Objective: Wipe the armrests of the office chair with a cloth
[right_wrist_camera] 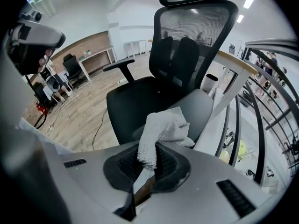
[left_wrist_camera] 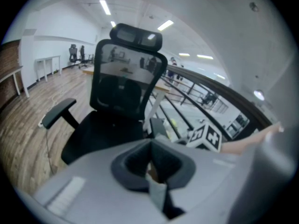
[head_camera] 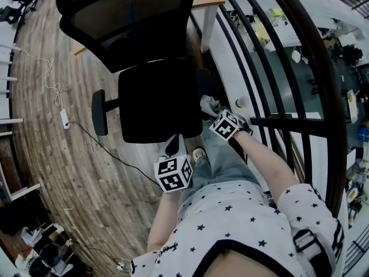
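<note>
A black office chair (head_camera: 153,100) stands in front of me, its left armrest (head_camera: 99,112) bare. My right gripper (head_camera: 215,112) is shut on a white cloth (head_camera: 209,104) at the chair's right side. In the right gripper view the cloth (right_wrist_camera: 163,132) sticks out of the jaws and rests on the near end of the right armrest (right_wrist_camera: 203,110); the other armrest (right_wrist_camera: 122,64) shows beyond the seat. My left gripper (head_camera: 173,144) hangs at the seat's front edge, shut and holding nothing. In the left gripper view its jaws stand closed below the seat (left_wrist_camera: 103,132).
A black railing (head_camera: 271,68) runs close along the chair's right side. Behind the backrest stands a desk with a white leg (head_camera: 207,16). A power strip (head_camera: 64,119) and its cable lie on the wooden floor at the left. My leg and shoe (head_camera: 199,153) are beside the seat.
</note>
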`<state>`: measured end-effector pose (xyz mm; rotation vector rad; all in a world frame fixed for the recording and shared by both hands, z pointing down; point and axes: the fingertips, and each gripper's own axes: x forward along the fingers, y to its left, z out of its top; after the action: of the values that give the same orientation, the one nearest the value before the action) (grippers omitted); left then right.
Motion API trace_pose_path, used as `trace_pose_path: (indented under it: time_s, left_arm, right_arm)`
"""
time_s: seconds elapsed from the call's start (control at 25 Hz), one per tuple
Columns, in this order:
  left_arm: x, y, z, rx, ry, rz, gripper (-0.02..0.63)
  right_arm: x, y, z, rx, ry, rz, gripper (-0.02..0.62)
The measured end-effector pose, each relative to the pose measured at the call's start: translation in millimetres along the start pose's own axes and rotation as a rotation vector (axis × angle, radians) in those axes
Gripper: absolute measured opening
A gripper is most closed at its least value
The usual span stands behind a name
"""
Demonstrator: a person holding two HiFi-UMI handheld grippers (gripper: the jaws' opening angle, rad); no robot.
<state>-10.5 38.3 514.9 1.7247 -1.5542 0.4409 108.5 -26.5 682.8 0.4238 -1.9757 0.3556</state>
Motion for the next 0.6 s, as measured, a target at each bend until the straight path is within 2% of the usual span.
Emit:
trace_pose_path:
  time_s: [0.6]
  left_arm:
    - [-23.1,-2.5,-17.2,0.009,-0.019,-0.002,0.003]
  right_arm:
    - [-6.0,34.6,-21.5,-0.053,0.026,0.012,0.026]
